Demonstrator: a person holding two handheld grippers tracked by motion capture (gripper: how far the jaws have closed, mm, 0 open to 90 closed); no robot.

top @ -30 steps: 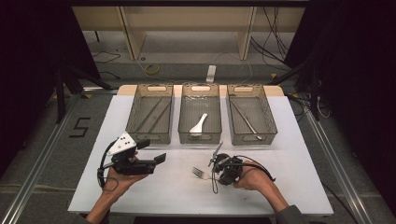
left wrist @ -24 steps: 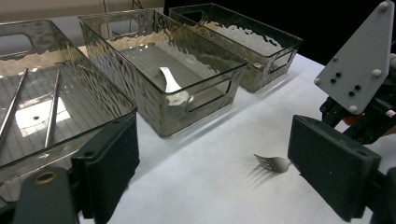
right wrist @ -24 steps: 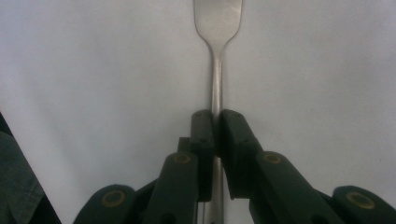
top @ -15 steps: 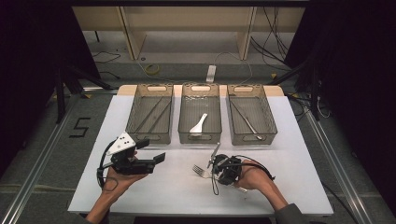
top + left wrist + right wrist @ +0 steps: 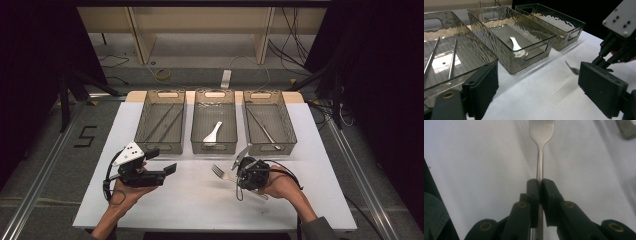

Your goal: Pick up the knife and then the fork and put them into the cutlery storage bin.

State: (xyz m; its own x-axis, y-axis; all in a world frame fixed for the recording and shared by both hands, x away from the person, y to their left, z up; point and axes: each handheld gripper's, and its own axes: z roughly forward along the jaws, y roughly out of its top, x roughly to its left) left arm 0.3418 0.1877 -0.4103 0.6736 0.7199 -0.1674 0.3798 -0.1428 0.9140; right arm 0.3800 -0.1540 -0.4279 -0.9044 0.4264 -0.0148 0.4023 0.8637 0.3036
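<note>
A metal fork (image 5: 218, 171) is clamped by its handle in my right gripper (image 5: 239, 176), near the front of the white table (image 5: 200, 205). In the right gripper view the two pads (image 5: 549, 192) press on the fork's handle (image 5: 539, 162), and its head points away over the table. The fork (image 5: 572, 68) also appears blurred in the left gripper view, just above the table. My left gripper (image 5: 165, 167) is held at the front left with its jaws wide apart and nothing between them (image 5: 541, 92).
Three clear bins stand in a row at the back. The left bin (image 5: 161, 145) holds two thin metal rods, the middle bin (image 5: 214, 147) a white spoon (image 5: 212, 132), and the right bin (image 5: 267, 147) a metal utensil.
My right gripper has risen a little and shifted toward the bins with the fork in it. The left gripper has stayed where it was.
</note>
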